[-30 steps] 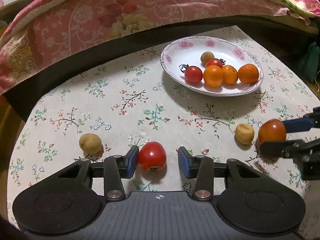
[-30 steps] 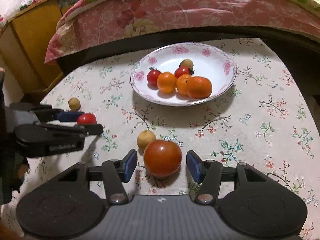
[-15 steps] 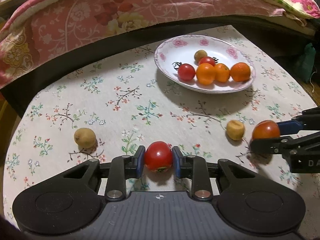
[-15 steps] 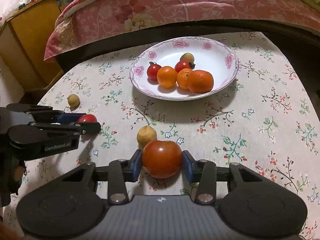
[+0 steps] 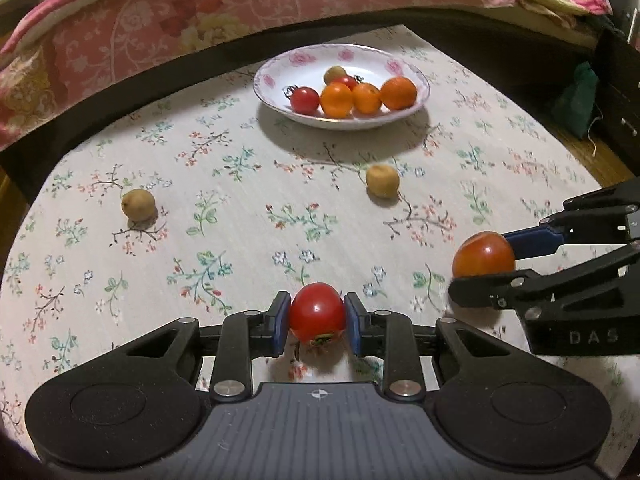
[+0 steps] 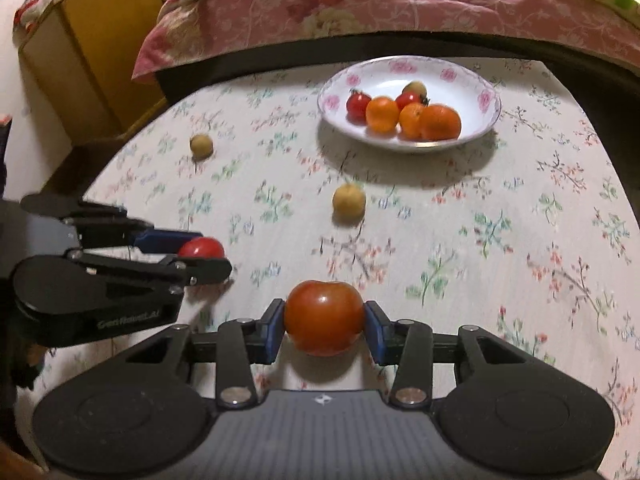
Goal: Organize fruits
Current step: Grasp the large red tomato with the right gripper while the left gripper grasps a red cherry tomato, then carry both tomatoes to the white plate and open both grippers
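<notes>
The left gripper [image 5: 317, 322] is seen with its blue-padded fingers [image 5: 281, 326] pinching a small red tomato [image 5: 317, 312], one pad pressed to each side. The stem end of this tomato faces downward, toward the camera. A shadow lies on the floral cloth of the bench [image 5: 240, 240] beneath it; whether the fruit touches the cloth cannot be told.

The right gripper [image 6: 324, 330] is seen with its fingers [image 6: 375, 332] pinching a larger orange-red tomato [image 6: 323, 322], gripped at its widest part. In the left wrist view the same tomato is observed to the right of the left fingers, held between the right gripper's pads.

Ahead of the right fingers, slightly left of centre, a tan round fruit [image 6: 349, 203] rests on the cloth. A second tan fruit [image 6: 201, 146] lies further ahead and well to the left, apart from the first.

Beyond both, a white plate with pink flowers [image 6: 472, 80] is noted ahead and to the right. In it are two red cherry tomatoes [image 6: 358, 105], three oranges [image 6: 440, 122] touching in a row, and one tan fruit [image 6: 414, 88] behind them.

A bed with a pink floral quilt [image 6: 360, 4] is recorded past the far edge of the bench.
</notes>
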